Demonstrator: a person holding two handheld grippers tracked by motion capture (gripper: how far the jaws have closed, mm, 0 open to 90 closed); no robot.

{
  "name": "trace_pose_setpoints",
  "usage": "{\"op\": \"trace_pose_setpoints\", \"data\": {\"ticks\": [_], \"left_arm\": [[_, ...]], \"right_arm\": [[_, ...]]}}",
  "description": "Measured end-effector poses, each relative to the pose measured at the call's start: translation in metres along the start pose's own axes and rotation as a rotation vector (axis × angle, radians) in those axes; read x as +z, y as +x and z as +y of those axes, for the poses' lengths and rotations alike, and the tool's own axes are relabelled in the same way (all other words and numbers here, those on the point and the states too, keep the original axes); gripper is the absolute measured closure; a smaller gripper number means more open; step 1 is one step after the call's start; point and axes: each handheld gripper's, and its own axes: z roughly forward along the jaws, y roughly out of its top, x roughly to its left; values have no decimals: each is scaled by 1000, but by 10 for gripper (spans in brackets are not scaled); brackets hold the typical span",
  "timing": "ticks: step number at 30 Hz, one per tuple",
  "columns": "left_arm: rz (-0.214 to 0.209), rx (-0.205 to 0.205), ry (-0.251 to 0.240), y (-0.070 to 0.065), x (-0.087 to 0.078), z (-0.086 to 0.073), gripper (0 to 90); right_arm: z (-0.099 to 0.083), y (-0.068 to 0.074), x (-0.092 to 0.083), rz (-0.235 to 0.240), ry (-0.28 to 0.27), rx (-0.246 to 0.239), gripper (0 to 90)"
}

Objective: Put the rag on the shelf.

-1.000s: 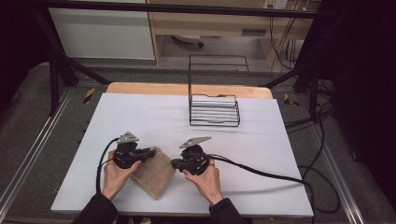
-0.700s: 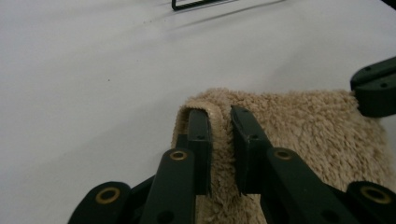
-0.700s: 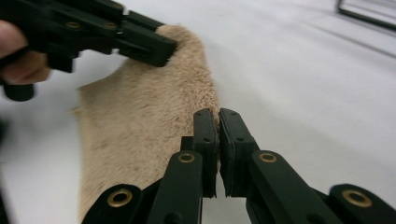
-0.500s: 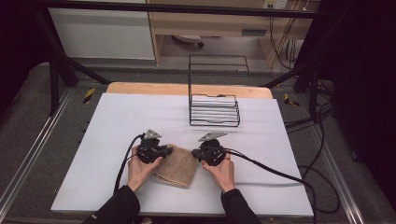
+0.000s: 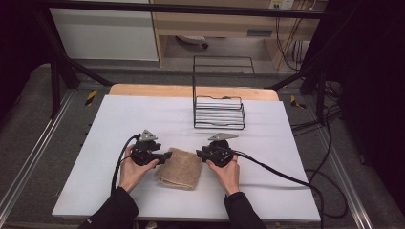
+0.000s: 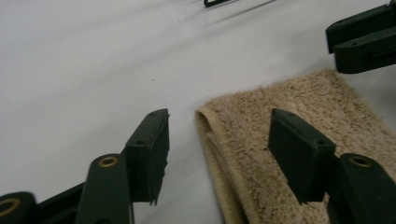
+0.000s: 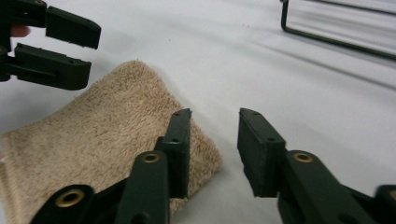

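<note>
2 open grippers flank a folded tan towel near the front of the table.

The left gripper [image 6: 217, 156] has its jaws spread wide, holding nothing, straddling the towel [image 5: 179, 168] at its folded corner; the right gripper [image 7: 215, 149] is parted less widely, also empty, with 1 jaw over the opposite corner. The towel lies flat on the white table [image 5: 119, 119], well apart from the wire rack [image 5: 219, 112] behind it. It looks soft, light and limp, likely to sag and unfold, so pinching the doubled edge at 2 corners seems safest.
</note>
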Motion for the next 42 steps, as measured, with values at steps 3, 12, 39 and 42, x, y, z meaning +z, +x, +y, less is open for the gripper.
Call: {"op": "trace_pose_setpoints", "data": {"ticks": [3, 12, 39, 42], "left_arm": [[-4, -4, 22, 4, 4, 2, 296], [-14, 8, 68, 12, 21, 18, 352], [-72, 19, 120, 1, 36, 19, 862], [-78, 8, 93, 2, 31, 19, 869]], "right_arm": [[-4, 0, 2, 10, 34, 4, 556], [-13, 2, 12, 12, 75, 30, 634], [-12, 1, 14, 44, 72, 90, 845], [-11, 1, 13, 47, 63, 75, 847]]}}
